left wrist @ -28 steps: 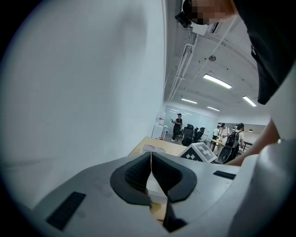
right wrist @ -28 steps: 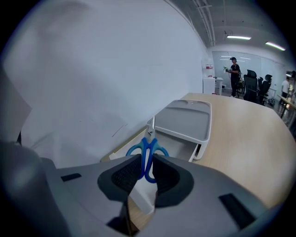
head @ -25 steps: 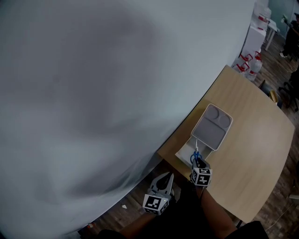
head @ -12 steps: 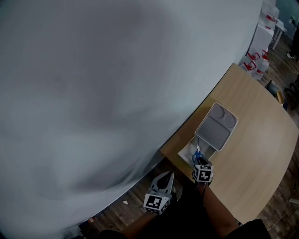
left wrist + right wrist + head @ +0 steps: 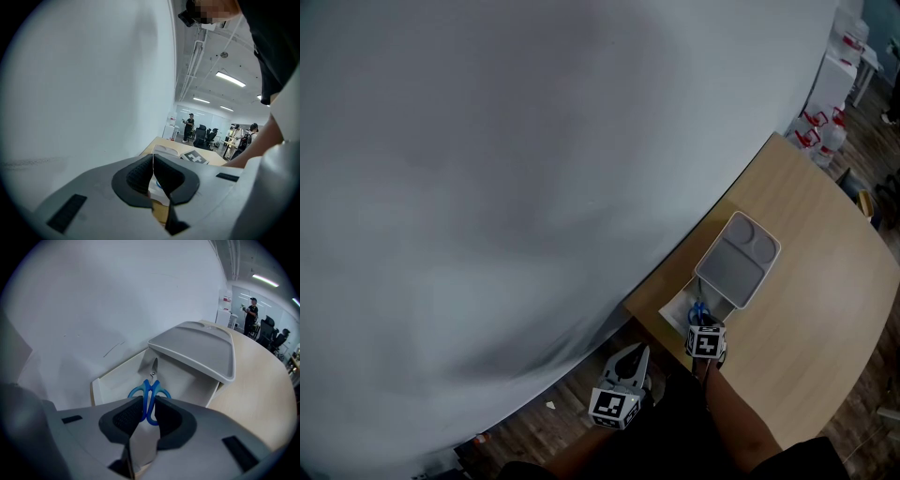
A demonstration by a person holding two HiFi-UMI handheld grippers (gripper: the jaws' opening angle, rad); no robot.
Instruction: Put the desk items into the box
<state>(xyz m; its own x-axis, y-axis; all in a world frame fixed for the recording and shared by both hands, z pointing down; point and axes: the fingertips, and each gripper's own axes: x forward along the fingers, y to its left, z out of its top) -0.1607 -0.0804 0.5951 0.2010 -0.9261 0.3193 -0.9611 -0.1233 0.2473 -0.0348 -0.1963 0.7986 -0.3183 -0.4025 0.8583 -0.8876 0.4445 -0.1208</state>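
Blue-handled scissors (image 5: 150, 391) hang blade-first over the open white box (image 5: 117, 378), and my right gripper (image 5: 148, 411) is shut on their handles. A grey lid (image 5: 197, 350) leans on the box's far side. In the head view, the right gripper (image 5: 698, 316) and the scissors (image 5: 697, 310) are at the near end of the box (image 5: 675, 309), beside the grey lid (image 5: 738, 260). My left gripper (image 5: 631, 358) hangs below the desk edge, off to the left. Its jaws (image 5: 153, 161) are shut with nothing between them.
The wooden desk (image 5: 806, 300) stretches to the right of the box. A pale wall (image 5: 534, 187) fills the left side. Bottles with red caps (image 5: 825, 131) and a white cabinet (image 5: 836, 80) stand beyond the desk's far end. People and office chairs (image 5: 204, 136) are far off.
The head view has drifted a little. My right gripper with the scissors has edged slightly closer to the box. The left gripper has stayed where it was.
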